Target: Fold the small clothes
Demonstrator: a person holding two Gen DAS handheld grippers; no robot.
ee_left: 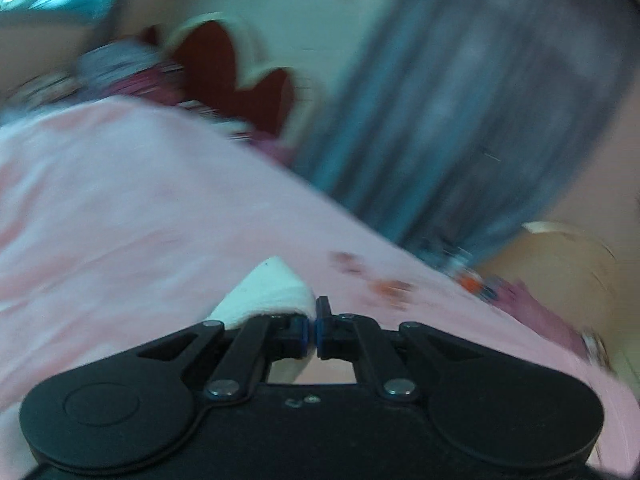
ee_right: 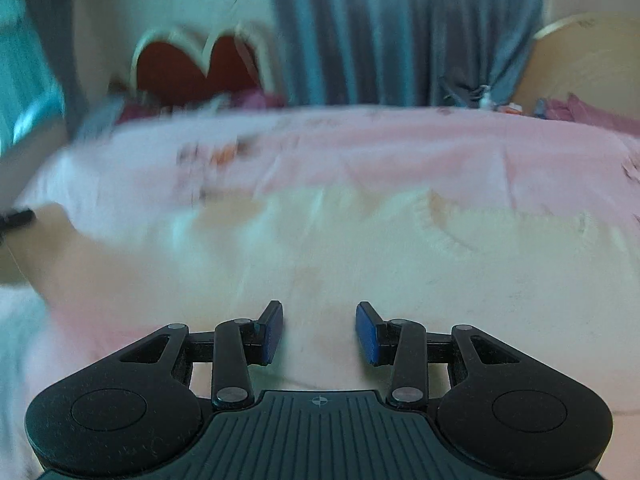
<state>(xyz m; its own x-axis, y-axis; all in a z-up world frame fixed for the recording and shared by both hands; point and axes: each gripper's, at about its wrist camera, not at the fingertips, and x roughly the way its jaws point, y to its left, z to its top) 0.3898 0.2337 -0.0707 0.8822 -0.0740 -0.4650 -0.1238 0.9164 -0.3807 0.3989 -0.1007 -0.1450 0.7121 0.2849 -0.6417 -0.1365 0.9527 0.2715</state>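
Two grippers work over the pink bedsheet (ee_right: 400, 148): the left gripper (ee_left: 312, 330) has its jaws pinched on a white cloth corner (ee_left: 268, 292). The right gripper (ee_right: 319, 330) hovers with jaws wide apart, gripping nothing, above the cream garment (ee_right: 360, 248), whose far edge lies on the bedsheet, bare sheet beyond it.

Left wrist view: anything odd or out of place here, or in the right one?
Nothing damaged or spilled. The left gripper is shut on a bunched corner of white cloth; the right gripper is open over the cream garment. Both views are motion-blurred.
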